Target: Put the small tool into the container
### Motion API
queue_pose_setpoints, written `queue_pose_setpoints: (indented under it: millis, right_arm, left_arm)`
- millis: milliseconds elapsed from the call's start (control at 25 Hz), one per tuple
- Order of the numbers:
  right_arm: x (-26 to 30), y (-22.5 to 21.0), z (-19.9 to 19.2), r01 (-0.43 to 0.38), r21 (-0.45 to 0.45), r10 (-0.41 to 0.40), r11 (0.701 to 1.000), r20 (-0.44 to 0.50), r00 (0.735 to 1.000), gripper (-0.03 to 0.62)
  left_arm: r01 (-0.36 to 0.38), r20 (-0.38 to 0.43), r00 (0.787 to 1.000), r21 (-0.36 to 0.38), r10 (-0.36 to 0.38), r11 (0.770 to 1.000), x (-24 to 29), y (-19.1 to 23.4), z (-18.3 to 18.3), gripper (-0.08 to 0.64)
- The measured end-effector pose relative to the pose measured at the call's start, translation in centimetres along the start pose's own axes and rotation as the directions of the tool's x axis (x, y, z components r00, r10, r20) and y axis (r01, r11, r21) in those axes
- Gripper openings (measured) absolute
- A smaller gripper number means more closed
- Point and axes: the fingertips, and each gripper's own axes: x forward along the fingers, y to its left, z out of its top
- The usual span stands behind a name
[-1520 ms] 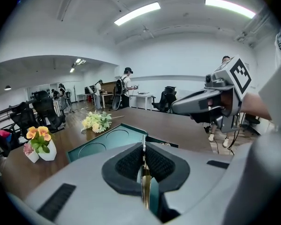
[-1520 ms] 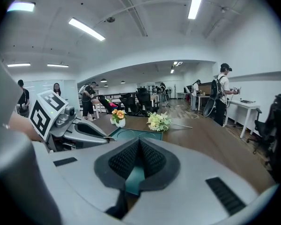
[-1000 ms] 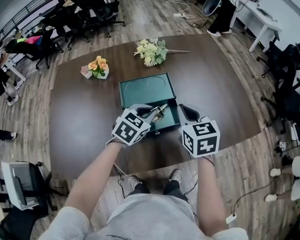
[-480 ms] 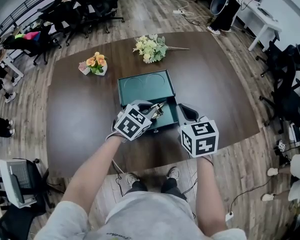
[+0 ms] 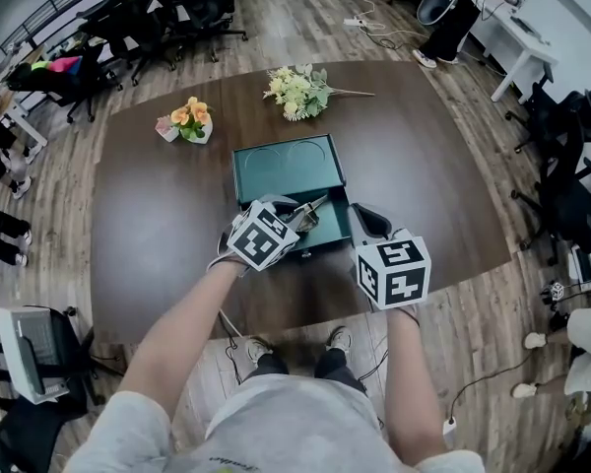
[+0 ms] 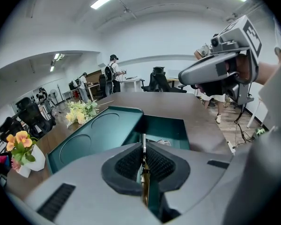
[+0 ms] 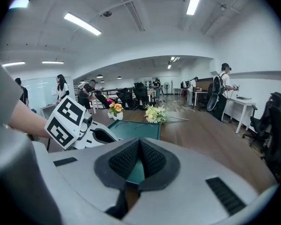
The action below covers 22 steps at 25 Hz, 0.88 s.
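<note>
- Clamped in the narrow jaws of the left gripper (image 6: 143, 158): the small tool (image 5: 311, 211), standing edge-on between the ribbed black pads (image 6: 131, 162).
- Jaws just eased open a touch, with the tool caught between them and not yet let go.
- Poised over the near compartment of the open container (image 6: 171, 128), tip pointing down into it; by the look of it, not resting on the floor.
- Closed on nothing: the jaws of the right gripper (image 7: 139, 146), parked just beside the container's right edge. Touching or not, cannot tell.
- Step in hand, as judged: lowering and release.
- Bring the tool down until nearly on the compartment floor, then part the jaws fully. Avoid a drop from height, since hard metal on a hard shell would likely bounce or skid.
- Keep the tip clear of the front wall and of the lid (image 6: 98, 135). Withdraw back along the line of entry, so as not to drag the tool out on the ribbed pads.
- Tool: slim, hard, silvery toward the tip, brassy lower down; probably slippery.
- Container: dark green, smooth, rigid-looking, rectangular, with two shallow round recesses in the opened lid. Something small and pale already inside, too small to identify.
- Bench (image 5: 158, 215): dark brown, smooth, wood-look, with rounded corners.
</note>
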Motion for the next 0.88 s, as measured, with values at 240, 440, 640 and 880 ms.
queue_pose_setpoints:
  millis: [240, 440, 640, 880]
  right_arm:
    - [-0.3, 0.1, -0.3, -0.005, 0.006, 0.005, 1.0, 0.003, 1.0, 0.005]
    - [-0.7, 0.0, -0.6, -0.002, 0.01, 0.002, 1.0, 0.0, 1.0, 0.005]
    - [-1.0, -0.1, -0.7, -0.002, 0.015, 0.002, 1.0, 0.0, 1.0, 0.005]
    - [-1.3, -0.1, -1.0, 0.0, 0.022, 0.0, 1.0, -0.001, 1.0, 0.005]
  left_arm:
    - [-0.007, -0.027, 1.0, 0.012, 0.007, 1.0, 0.0, -0.3, -0.2, 0.023]
    - [-0.003, -0.031, 1.0, -0.007, 0.003, 1.0, 0.1, -0.6, -0.5, 0.025]
    - [0.017, -0.046, 0.999, -0.018, -0.018, 1.0, 0.2, -1.4, -0.4, 0.039]
    - [0.034, -0.055, 0.998, -0.026, -0.036, 0.999, 0.5, -2.1, -0.4, 0.054]
